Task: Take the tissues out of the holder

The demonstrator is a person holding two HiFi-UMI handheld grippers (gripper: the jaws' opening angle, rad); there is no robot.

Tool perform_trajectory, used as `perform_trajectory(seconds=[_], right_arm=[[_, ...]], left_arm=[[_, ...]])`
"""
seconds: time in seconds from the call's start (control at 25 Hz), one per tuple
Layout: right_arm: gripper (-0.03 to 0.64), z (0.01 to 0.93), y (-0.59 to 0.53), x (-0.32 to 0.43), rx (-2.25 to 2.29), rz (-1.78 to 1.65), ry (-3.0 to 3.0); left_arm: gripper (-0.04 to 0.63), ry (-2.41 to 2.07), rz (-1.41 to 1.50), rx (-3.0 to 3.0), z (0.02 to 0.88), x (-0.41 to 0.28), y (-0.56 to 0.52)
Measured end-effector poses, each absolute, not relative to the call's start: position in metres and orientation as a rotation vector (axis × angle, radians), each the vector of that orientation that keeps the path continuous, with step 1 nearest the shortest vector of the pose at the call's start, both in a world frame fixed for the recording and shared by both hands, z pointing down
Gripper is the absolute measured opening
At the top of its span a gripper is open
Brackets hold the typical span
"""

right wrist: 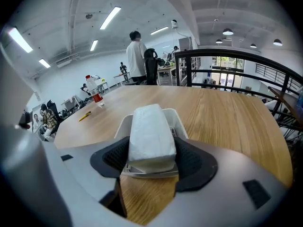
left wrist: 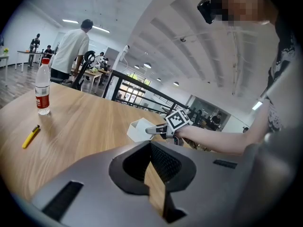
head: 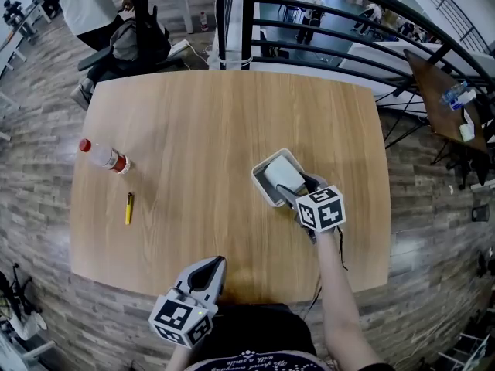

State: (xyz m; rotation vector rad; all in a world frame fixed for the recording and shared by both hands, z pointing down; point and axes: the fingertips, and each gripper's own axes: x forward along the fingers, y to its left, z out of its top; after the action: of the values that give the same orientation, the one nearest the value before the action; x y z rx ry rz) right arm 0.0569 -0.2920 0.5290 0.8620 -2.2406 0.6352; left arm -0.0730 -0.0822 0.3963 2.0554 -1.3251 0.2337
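Jaws spread, our right gripper (right wrist: 149,162) straddled the tissues (right wrist: 150,131) in the holder (right wrist: 173,117); left gripper (left wrist: 150,148) hung well apart, closed, empty; squeeze-and-lift likely next.

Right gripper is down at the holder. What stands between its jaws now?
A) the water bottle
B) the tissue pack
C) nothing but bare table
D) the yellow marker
B: the right gripper view shows the white tissue pack, sitting in its holder, between the wide-open jaws of the right gripper.
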Motion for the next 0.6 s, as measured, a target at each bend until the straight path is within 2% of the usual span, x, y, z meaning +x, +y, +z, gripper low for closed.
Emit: perform_trajectory(seconds=[0.6], right_arm=[[0.285,0.526,-0.302,0.061,0.867,0.576,-2.246]], left_arm=[[0.006,-1.363,0.041,1.990,0.373,-0.083,-0.099]])
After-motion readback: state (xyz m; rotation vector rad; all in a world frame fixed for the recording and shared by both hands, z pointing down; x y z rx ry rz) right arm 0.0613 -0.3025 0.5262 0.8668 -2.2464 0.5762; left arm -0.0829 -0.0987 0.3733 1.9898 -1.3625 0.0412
